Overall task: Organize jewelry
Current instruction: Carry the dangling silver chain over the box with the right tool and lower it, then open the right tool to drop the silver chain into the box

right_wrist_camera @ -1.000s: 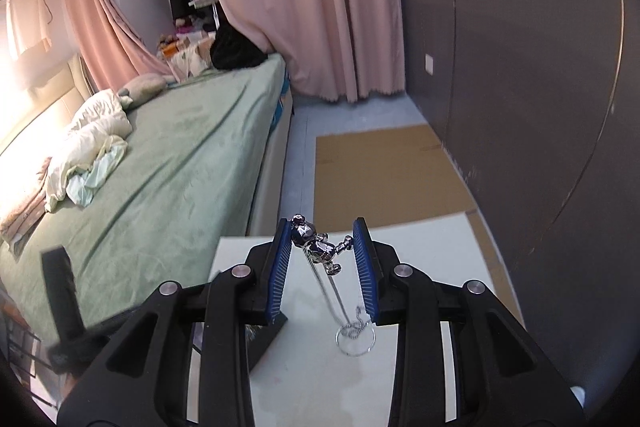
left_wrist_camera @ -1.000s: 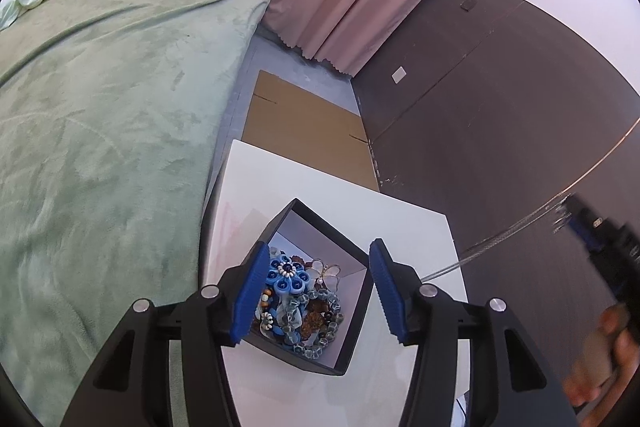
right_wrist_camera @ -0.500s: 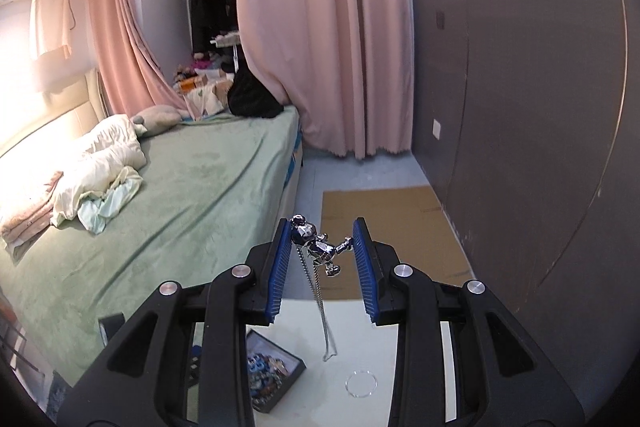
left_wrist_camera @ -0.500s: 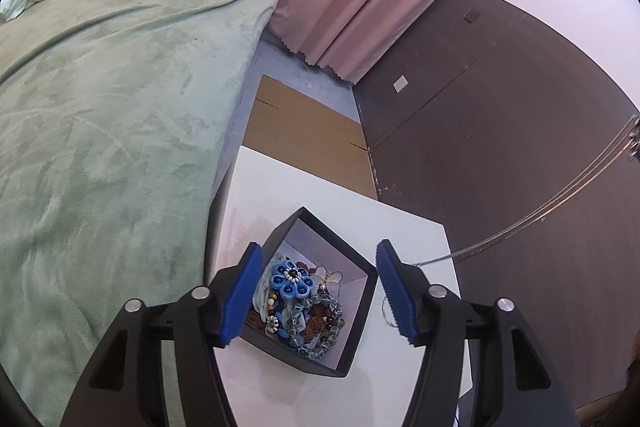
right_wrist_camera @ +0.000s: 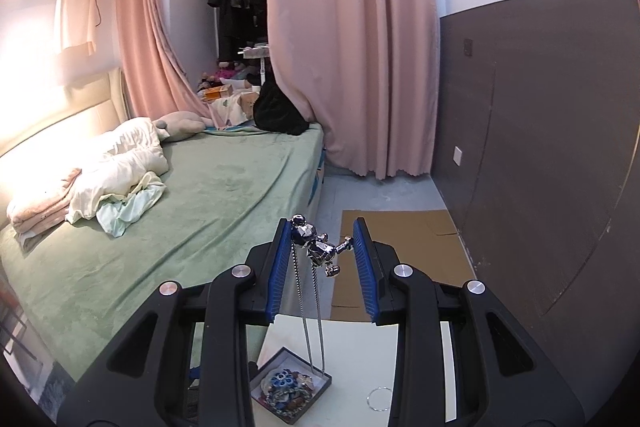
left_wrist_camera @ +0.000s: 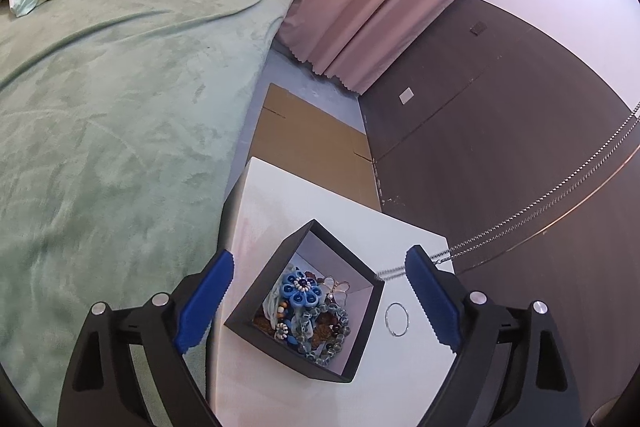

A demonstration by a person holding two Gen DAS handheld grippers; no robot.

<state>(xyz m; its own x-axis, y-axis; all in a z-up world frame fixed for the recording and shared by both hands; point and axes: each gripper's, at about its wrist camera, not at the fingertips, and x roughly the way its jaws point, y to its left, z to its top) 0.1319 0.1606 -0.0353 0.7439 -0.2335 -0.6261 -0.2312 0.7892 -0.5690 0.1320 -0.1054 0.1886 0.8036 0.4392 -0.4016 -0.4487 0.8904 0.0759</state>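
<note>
A black jewelry box [left_wrist_camera: 362,307] [right_wrist_camera: 324,393] with a blue beaded flower and other pieces inside sits on the white table [left_wrist_camera: 280,203]. My left gripper [left_wrist_camera: 320,301] hangs over it, jaws opening wide to either side of the box with no pad touching it. A thin silver ring [left_wrist_camera: 397,319] [right_wrist_camera: 379,398] lies right of the box. My right gripper [right_wrist_camera: 320,247] is raised high, shut on a silver figurine pendant [right_wrist_camera: 318,245]. Its chain [right_wrist_camera: 310,323] dangles to the box; in the left wrist view the chain [left_wrist_camera: 560,195] stretches up to the right.
A green-covered bed [left_wrist_camera: 100,115] runs along the left of the table. Flat cardboard [left_wrist_camera: 308,143] lies on the floor beyond it, with pink curtains [right_wrist_camera: 352,39] and a dark wall panel [left_wrist_camera: 500,99] behind.
The left jaws have spread much wider around the box. The right gripper has risen with the pendant, drawing the chain up off the table until it hangs almost straight.
</note>
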